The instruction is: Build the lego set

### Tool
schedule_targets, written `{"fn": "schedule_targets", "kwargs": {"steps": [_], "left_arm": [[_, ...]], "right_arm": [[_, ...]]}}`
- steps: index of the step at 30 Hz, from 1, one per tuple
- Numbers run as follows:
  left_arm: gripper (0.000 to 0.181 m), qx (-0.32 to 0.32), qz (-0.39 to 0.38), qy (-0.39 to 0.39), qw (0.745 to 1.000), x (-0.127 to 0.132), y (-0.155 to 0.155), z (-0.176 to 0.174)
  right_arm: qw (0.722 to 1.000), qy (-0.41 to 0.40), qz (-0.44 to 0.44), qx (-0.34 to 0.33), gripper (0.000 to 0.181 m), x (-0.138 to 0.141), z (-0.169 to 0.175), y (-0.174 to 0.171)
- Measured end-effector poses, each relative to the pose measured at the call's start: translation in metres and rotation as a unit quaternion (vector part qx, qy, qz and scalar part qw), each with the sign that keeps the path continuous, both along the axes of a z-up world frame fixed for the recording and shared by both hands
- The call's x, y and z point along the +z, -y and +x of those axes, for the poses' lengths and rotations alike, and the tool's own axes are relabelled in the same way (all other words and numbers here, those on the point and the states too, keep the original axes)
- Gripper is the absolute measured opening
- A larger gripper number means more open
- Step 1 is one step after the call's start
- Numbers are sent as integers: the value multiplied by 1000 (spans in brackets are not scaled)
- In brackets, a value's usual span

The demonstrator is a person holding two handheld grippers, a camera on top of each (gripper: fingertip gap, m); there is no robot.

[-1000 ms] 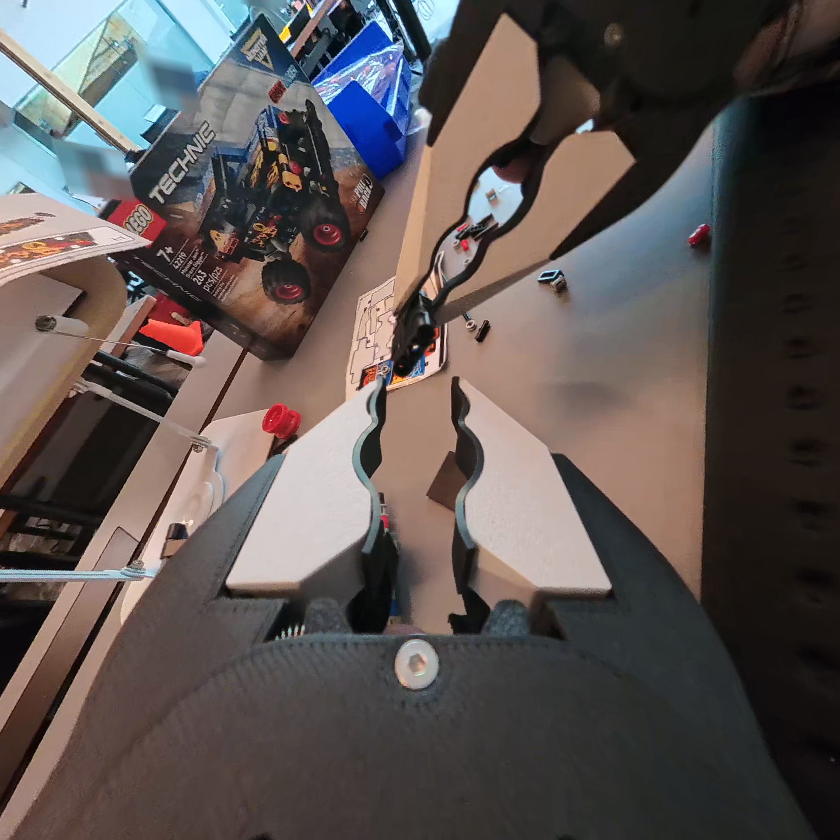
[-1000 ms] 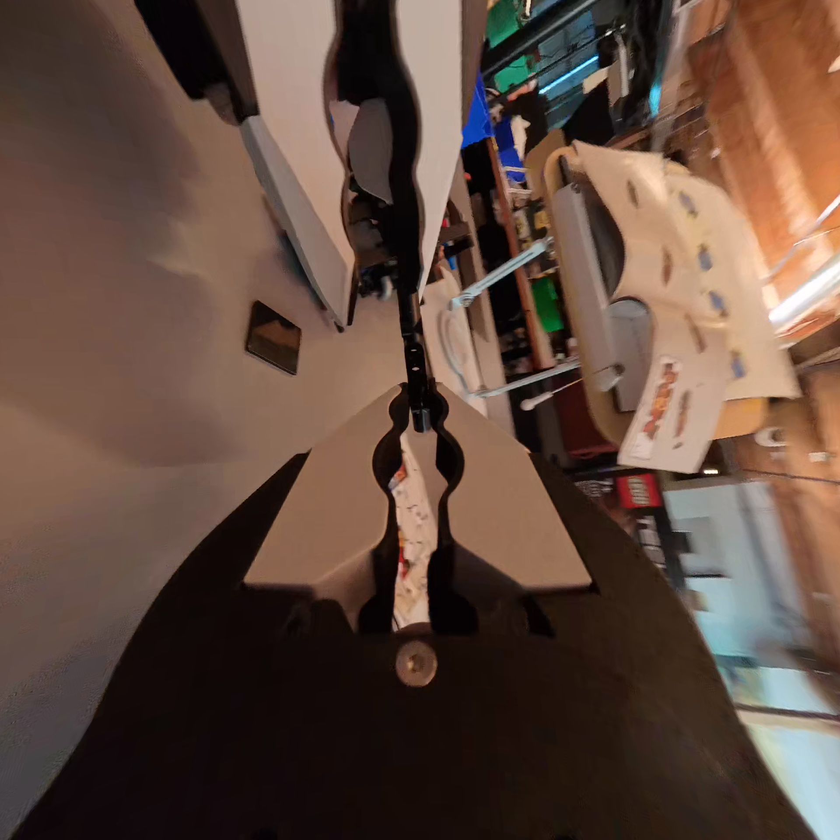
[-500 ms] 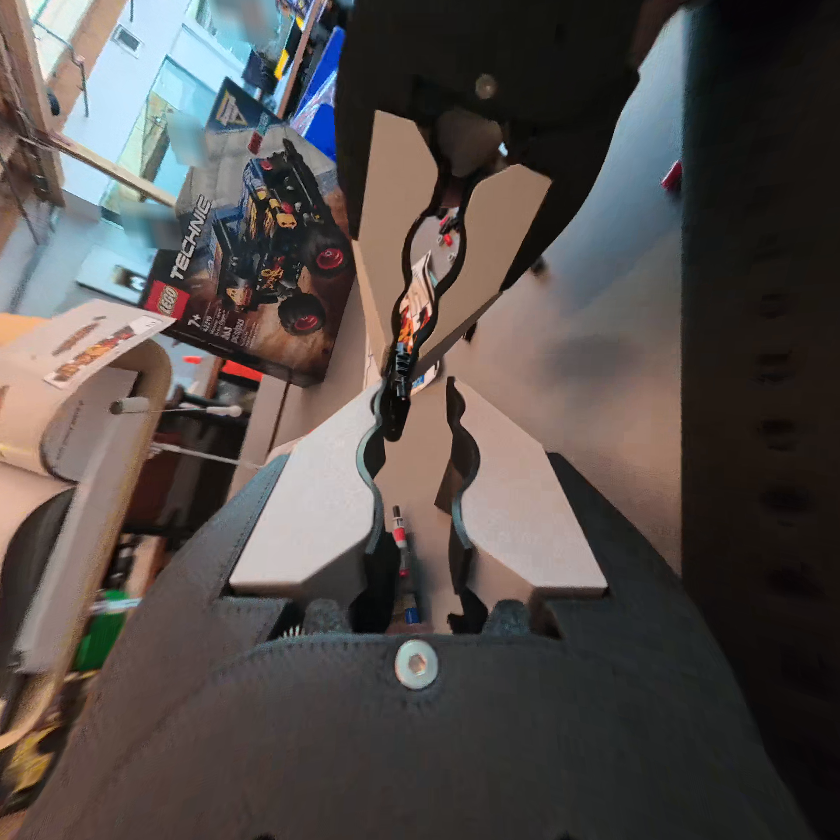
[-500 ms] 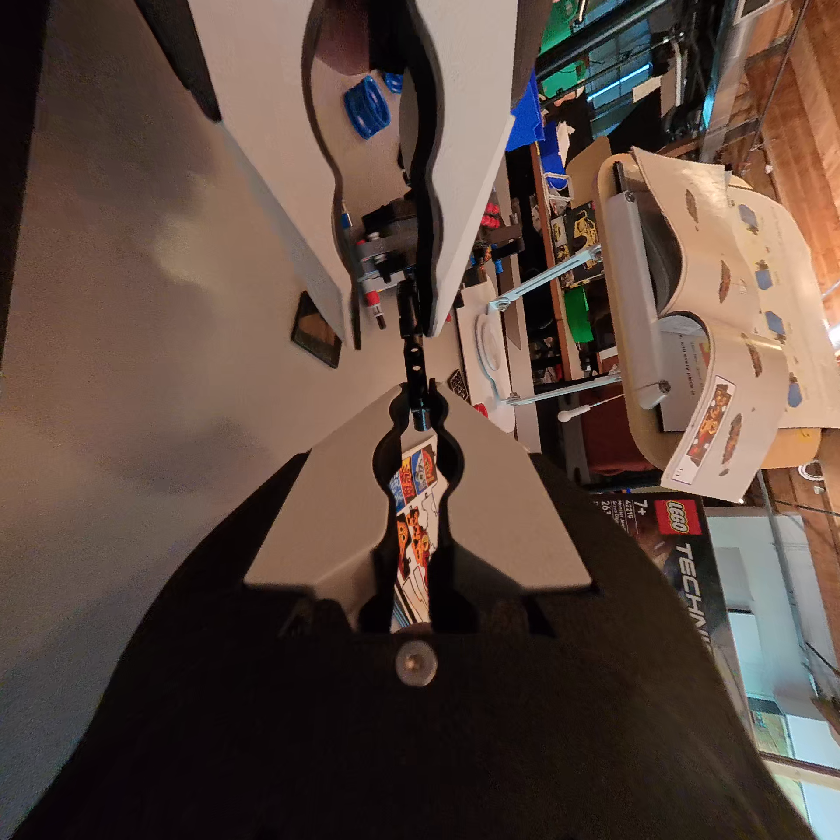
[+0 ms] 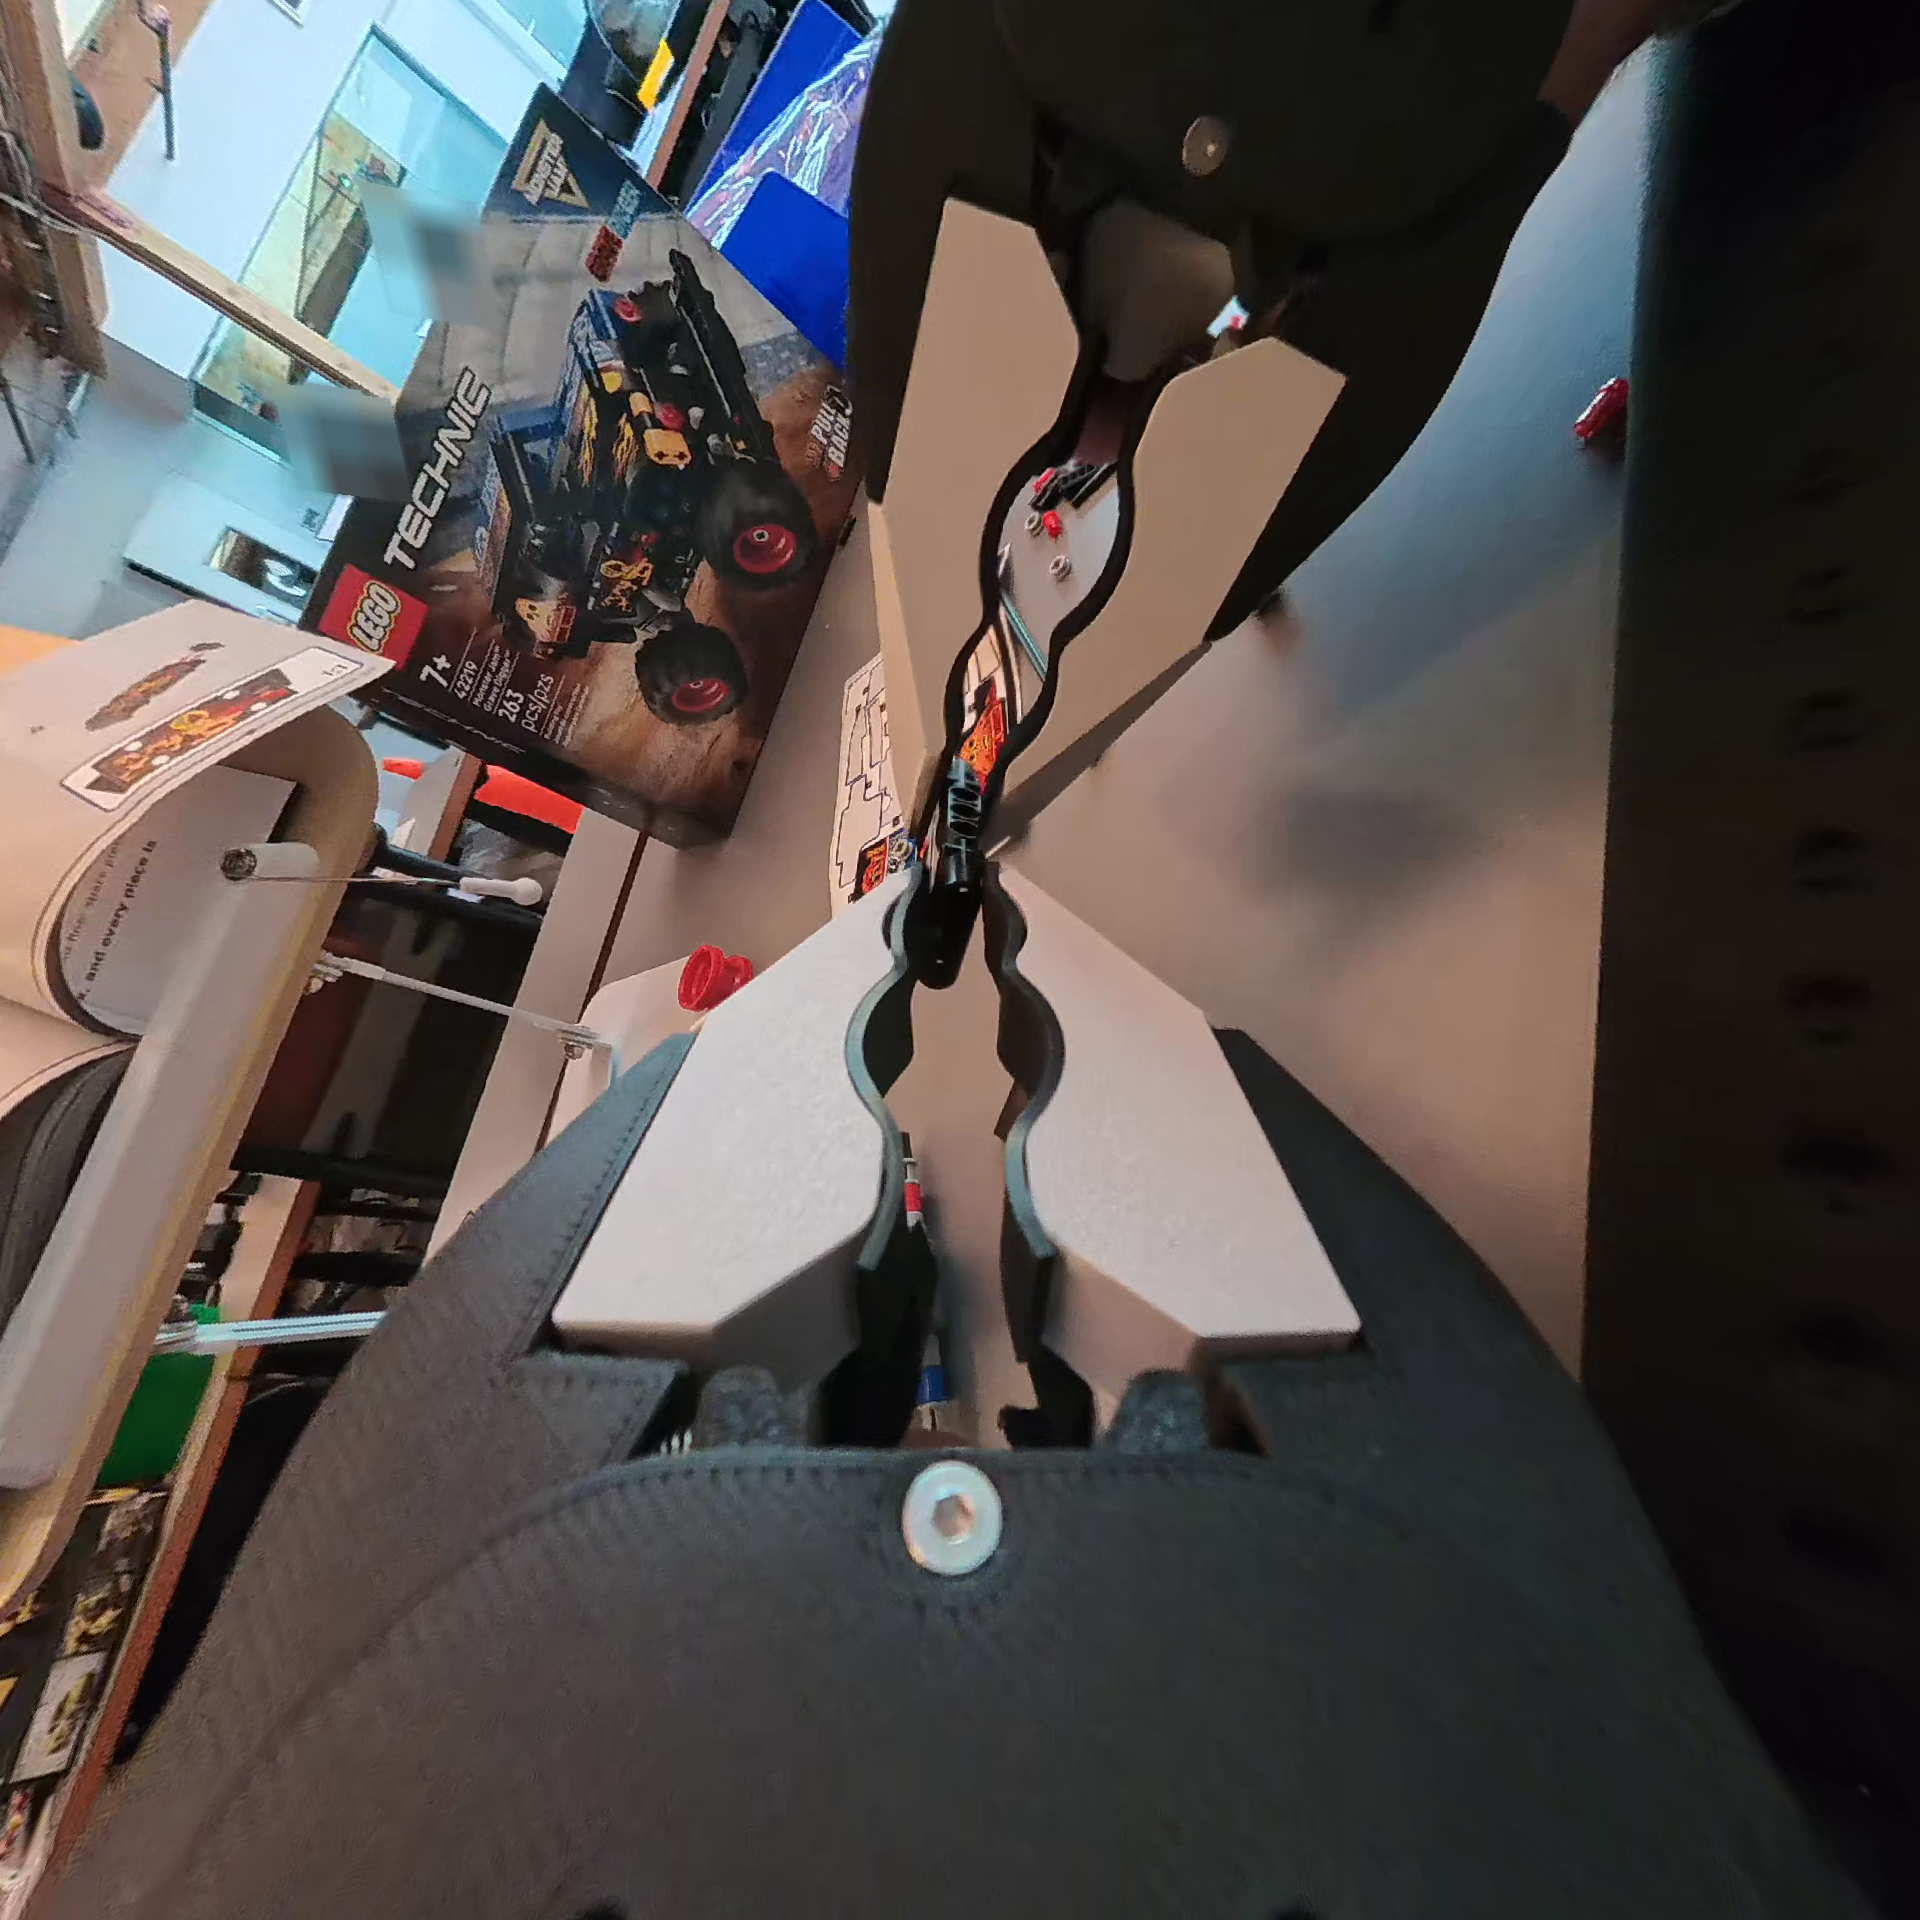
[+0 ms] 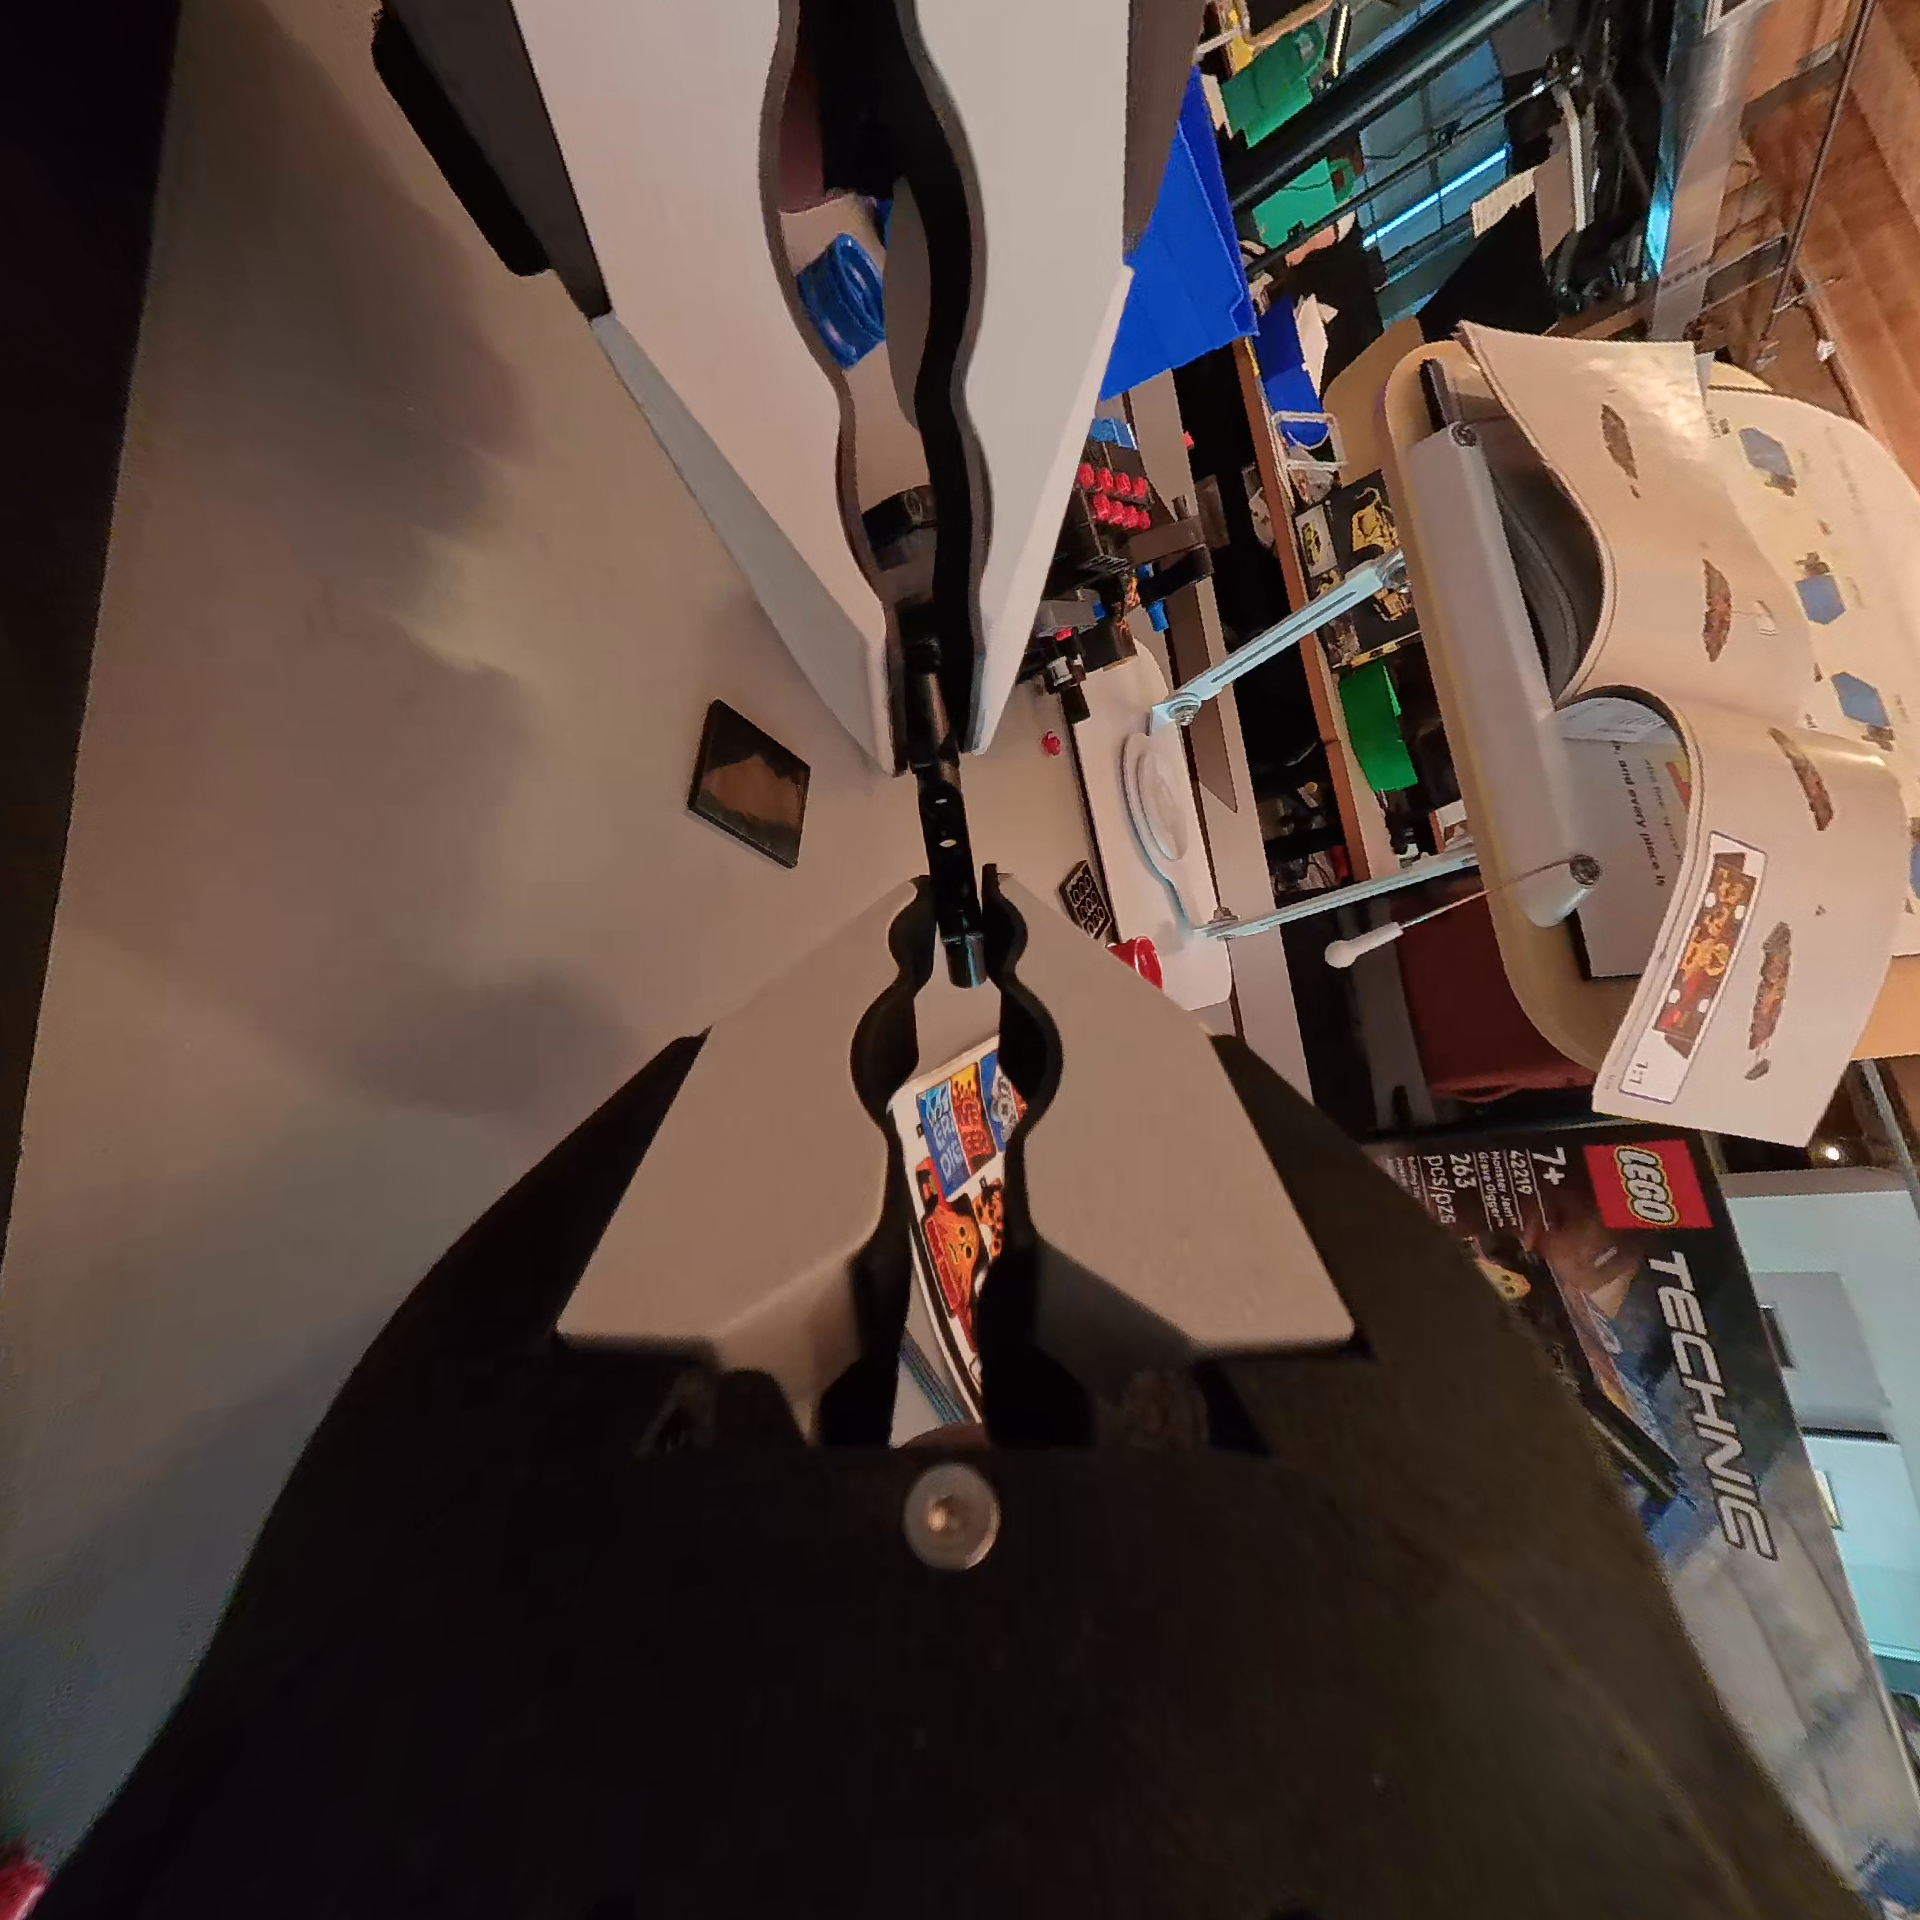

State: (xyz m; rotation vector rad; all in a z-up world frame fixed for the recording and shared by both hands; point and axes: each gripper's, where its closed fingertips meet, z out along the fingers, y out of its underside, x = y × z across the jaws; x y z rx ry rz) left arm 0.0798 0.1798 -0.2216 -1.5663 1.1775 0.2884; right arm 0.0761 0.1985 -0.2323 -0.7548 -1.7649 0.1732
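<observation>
A thin black lego beam (image 5: 958, 821) is held in the air between my two grippers, which face each other tip to tip above the grey table (image 5: 1351, 935). My left gripper (image 5: 951, 909) is shut on one end of the beam. My right gripper (image 6: 954, 914) is shut on the other end of the beam (image 6: 943, 831). In the left wrist view the right gripper (image 5: 971, 774) comes in from the top. In the right wrist view the left gripper (image 6: 925, 743) comes in from the top.
The lego box (image 5: 582, 540) lies at the table's edge, with a sticker sheet (image 6: 961, 1143) beside it. An instruction booklet on a stand (image 6: 1714, 727) is beyond. A red wheel hub (image 5: 712, 977), a dark tile (image 6: 748, 784), loose small pieces (image 5: 1055, 520) and blue bins (image 6: 1174, 260) lie around. My right gripper's tips are some 20 cm from the red wheel hub (image 5: 712, 977).
My left gripper was open and apart from the beam. It has moved up to the beam's free end and shut on it. The right gripper has kept its hold.
</observation>
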Motion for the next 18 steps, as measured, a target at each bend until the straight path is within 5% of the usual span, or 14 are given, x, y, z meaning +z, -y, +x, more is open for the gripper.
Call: {"fn": "schedule_targets", "kwargs": {"steps": [11, 18], "left_arm": [[8, 2, -13, 0, 1000, -4, -1, -2], [40, 90, 33, 38, 995, 29, -16, -51]], "right_arm": [[1000, 6, -18, -8, 6, -5, -1, -3], [999, -4, -46, -30, 5, -3, 4, -18]]}}
